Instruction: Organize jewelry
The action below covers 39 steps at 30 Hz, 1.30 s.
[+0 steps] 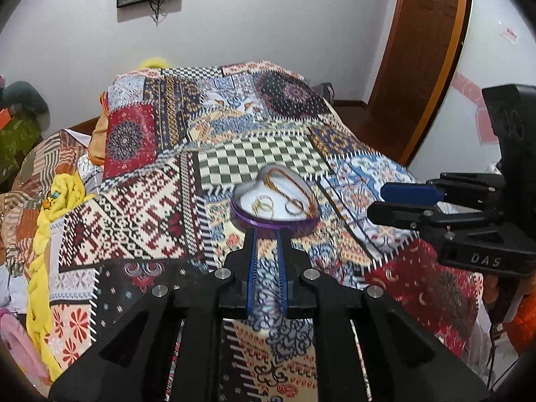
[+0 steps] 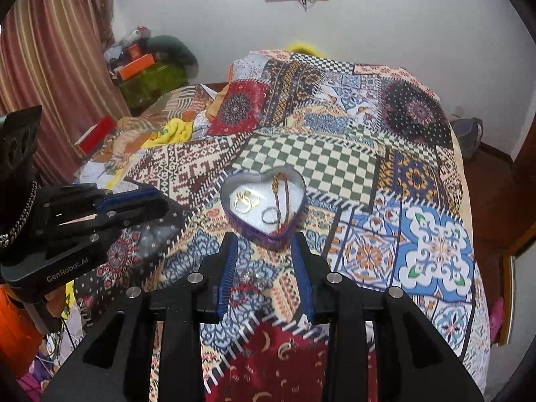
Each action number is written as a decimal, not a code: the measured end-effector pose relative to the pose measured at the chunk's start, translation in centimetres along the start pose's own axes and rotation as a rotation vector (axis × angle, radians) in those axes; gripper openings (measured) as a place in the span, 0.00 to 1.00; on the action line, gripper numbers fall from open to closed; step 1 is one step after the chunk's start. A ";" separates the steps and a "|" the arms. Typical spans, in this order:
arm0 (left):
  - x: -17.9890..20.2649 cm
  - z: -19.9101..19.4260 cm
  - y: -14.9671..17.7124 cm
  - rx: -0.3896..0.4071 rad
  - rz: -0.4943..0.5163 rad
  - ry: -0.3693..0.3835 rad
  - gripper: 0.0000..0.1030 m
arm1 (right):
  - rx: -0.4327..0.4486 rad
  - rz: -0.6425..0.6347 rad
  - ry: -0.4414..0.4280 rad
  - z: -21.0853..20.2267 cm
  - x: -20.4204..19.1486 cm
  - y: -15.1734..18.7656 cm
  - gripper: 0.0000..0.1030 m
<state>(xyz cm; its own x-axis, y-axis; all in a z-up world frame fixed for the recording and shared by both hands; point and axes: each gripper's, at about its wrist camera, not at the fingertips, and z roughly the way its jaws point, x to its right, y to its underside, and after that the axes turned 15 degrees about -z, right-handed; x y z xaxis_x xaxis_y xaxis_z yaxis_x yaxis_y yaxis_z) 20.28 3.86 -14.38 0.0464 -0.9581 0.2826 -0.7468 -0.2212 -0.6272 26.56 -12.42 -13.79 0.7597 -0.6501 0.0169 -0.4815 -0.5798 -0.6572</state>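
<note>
Purple-walled, the heart-shaped tin (image 1: pixel 274 197) rests on the patchwork bedspread (image 1: pixel 160 201) of the bed, lid off.

Left wrist view: the tin sits just beyond the fingertips of the left hand-held gripper (image 1: pixel 268 234). Its jaws stand nearly pressed together with only a narrow gap, and nothing is between them. Gold rings (image 1: pixel 264 203), a hoop (image 1: pixel 294 207) and a chain (image 1: pixel 284 184) lie on the white lining. The right hand-held gripper (image 1: pixel 378 206) enters from the right edge; its body reads "DAS".

Right wrist view: the right hand-held gripper (image 2: pixel 264 244) has its jaws spread partway and holds nothing; the tin (image 2: pixel 264 201) lies just ahead, near the tips. The left hand-held gripper (image 2: pixel 160 201) shows at the left edge, marked "GenRobot.AI".

Judgement: the jewelry appears already gathered in the tin, so the placing step looks complete. The next move likely calls for either fetching a lid, none of which is visible, or searching for further pieces.
</note>
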 end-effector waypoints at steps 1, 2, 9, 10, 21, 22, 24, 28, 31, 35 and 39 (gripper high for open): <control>0.1 0.2 0.3 -0.010 0.004 0.000 0.10 | -0.007 0.006 -0.004 0.2 0.0 0.3 0.29; 0.1 0.5 0.6 -0.019 0.006 -0.001 0.10 | -0.012 0.010 -0.006 0.1 0.0 0.6 0.29; -0.1 2.6 2.2 -0.083 0.001 0.000 0.12 | -0.082 0.049 -0.054 2.2 0.4 2.3 0.29; -0.2 2.9 2.3 -0.090 -0.001 0.001 0.14 | -0.087 0.053 -0.065 2.5 0.3 2.4 0.29; -1.4 4.5 3.1 -0.128 -0.019 -0.002 0.20 | -0.164 0.016 -0.116 6.2 -0.9 2.3 0.29; -1.5 4.6 3.1 -0.130 -0.021 -0.003 0.20 | -0.166 0.010 -0.117 6.4 -1.0 2.3 0.29; -1.8 4.7 3.2 -0.133 -0.030 -0.003 0.20 | -0.151 0.011 -0.122 6.3 -1.0 2.3 0.29; -2.2 4.6 3.2 -0.133 -0.044 0.001 0.20 | -0.142 0.011 -0.137 6.3 -0.7 2.3 0.29; -2.1 4.5 3.2 -0.131 -0.043 0.003 0.20 | -0.153 0.004 -0.133 6.7 -0.6 2.4 0.26; -1.7 4.4 3.2 -0.128 -0.034 0.008 0.20 | -0.135 0.020 -0.143 6.5 -0.3 2.3 0.17; -1.2 4.2 3.1 -0.128 -0.023 0.012 0.20 | -0.102 0.045 -0.139 5.6 0.0 2.3 0.17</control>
<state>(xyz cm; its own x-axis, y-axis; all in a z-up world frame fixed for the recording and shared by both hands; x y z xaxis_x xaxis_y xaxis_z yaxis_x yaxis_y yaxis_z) 20.69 3.52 -19.76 0.0571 -0.9505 0.3053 -0.8240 -0.2175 -0.5232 27.91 -11.01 -19.53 0.7861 -0.6063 -0.1202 -0.5528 -0.6028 -0.5753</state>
